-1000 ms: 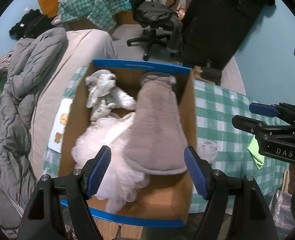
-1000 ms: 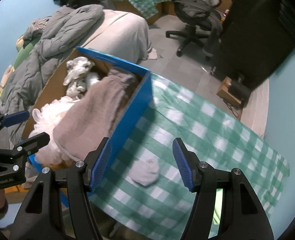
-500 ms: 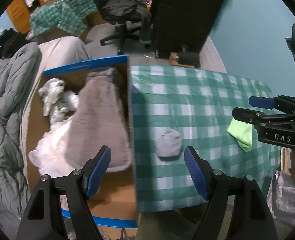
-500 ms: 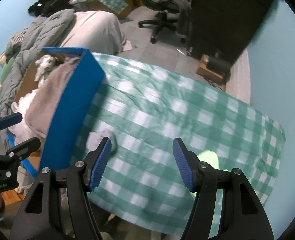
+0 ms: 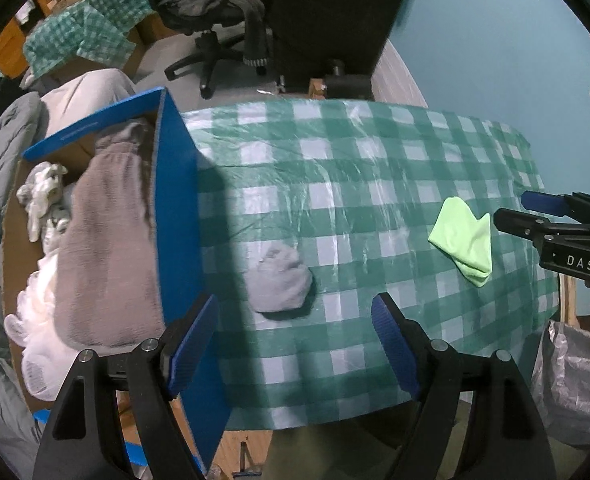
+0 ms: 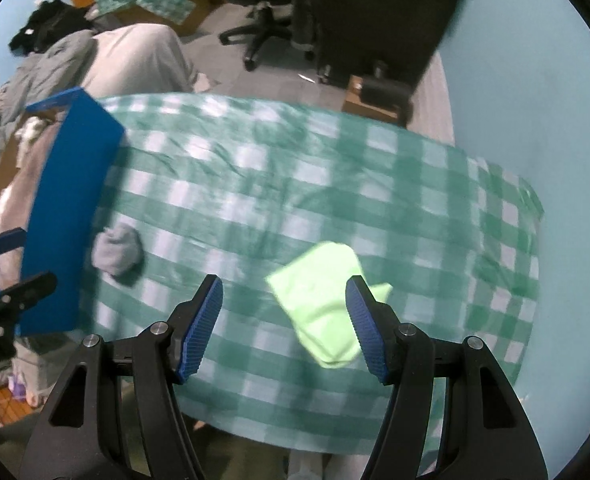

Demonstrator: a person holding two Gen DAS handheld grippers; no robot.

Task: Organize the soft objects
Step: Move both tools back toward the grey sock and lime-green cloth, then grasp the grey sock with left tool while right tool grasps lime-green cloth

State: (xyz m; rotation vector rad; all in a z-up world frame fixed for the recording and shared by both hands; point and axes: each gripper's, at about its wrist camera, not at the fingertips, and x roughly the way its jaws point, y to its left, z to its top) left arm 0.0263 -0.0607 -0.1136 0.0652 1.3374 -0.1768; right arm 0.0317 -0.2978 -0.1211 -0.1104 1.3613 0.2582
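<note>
On checked cloth (image 5: 375, 168), one grey sock (image 5: 281, 278), one green cloth (image 5: 461, 236), both hand-held grippers gaping, empty.

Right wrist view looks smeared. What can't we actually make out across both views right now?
- Right wrist view: motion blur smears the green cloth and grey sock; folds unreadable.
- Both views: the box bottom is buried under the grey towel and white items; its blue wall blocks more.
- Left wrist view: the right gripper is cut by the frame edge.
- Neither view shows how high the grippers are above the tablecloth.
</note>
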